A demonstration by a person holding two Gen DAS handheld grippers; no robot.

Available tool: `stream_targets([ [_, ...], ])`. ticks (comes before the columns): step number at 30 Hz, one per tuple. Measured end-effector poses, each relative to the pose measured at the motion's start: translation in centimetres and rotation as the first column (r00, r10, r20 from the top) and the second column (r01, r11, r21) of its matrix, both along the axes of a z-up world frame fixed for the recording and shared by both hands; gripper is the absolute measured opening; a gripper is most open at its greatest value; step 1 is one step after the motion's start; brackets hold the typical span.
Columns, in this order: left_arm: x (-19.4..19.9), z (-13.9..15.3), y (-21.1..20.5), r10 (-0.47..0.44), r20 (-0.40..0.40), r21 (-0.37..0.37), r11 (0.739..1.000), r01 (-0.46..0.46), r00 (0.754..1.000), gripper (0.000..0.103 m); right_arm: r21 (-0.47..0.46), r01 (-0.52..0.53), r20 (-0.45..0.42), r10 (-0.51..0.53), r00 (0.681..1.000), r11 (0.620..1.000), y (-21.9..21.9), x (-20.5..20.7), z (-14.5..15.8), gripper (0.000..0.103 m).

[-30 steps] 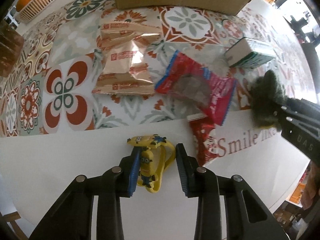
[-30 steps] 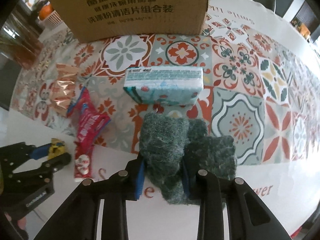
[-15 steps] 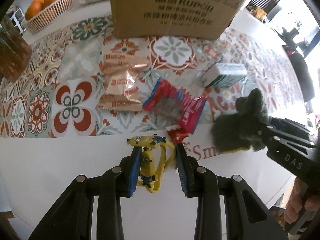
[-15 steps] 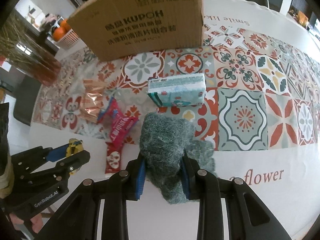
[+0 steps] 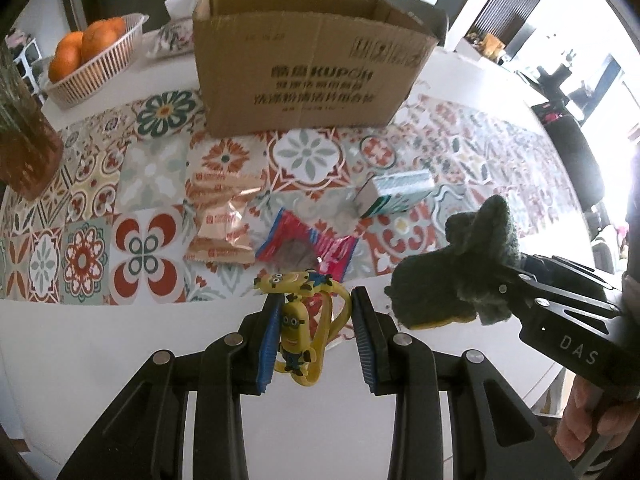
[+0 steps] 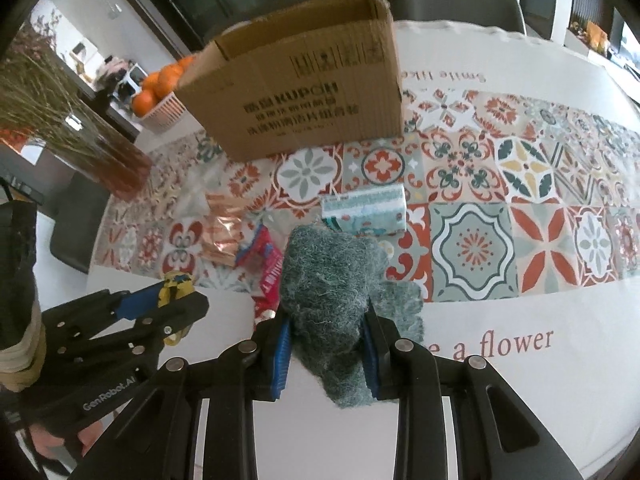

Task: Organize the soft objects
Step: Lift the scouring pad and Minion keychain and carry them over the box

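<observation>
My left gripper (image 5: pixel 314 336) is shut on a yellow Minion rubber toy (image 5: pixel 298 332) and holds it above the table's white edge; it also shows in the right wrist view (image 6: pixel 176 300). My right gripper (image 6: pixel 326 344) is shut on a dark green scouring sponge (image 6: pixel 330 280), lifted off the table; the sponge also shows in the left wrist view (image 5: pixel 460 276). An open cardboard box (image 5: pixel 304 72) stands at the back (image 6: pixel 304 96). A tissue pack (image 6: pixel 364 208), a red snack bag (image 5: pixel 308 248) and a gold wrapper pack (image 5: pixel 224 216) lie on the patterned cloth.
A basket of oranges (image 5: pixel 92 64) sits at the back left. A brown glass vase with dried stems (image 6: pixel 116 160) stands at the left. Chairs stand behind the table. The white table edge (image 5: pixel 100 340) lies below both grippers.
Both grippers have risen and pulled back with their objects. The box now shows in full, and the sponge is clear of the table.
</observation>
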State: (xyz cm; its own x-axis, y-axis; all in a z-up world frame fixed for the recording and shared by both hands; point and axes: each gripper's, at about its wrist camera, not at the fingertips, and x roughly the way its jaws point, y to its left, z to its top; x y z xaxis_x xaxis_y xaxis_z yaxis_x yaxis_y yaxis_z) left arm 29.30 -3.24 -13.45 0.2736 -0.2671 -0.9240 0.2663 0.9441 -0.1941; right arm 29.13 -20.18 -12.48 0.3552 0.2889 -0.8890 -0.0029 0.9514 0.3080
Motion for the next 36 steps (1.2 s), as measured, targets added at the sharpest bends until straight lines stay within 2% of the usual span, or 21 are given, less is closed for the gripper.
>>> stream_targets([
  [15,0.2,6.8,0.0,-0.007,0.177,-0.053,0.998,0.017,0.984,0.034,0.002,0.006,0.186,-0.006,0.983,1.0,0.1,-0.2,6.8,0.031],
  [26,1.3,10.8,0.6,0.014,0.284,-0.077,0.997,0.008,0.959,0.034,0.008,0.001,0.305,-0.003,0.952,1.0,0.5,1.2,11.0,0.031],
  [36,3.1,13.8,0.8,0.032,0.36,-0.088,0.996,-0.001,0.932,0.034,0.029,-0.003,0.377,-0.008,0.926,1.0,0.7,3.2,13.8,0.031],
])
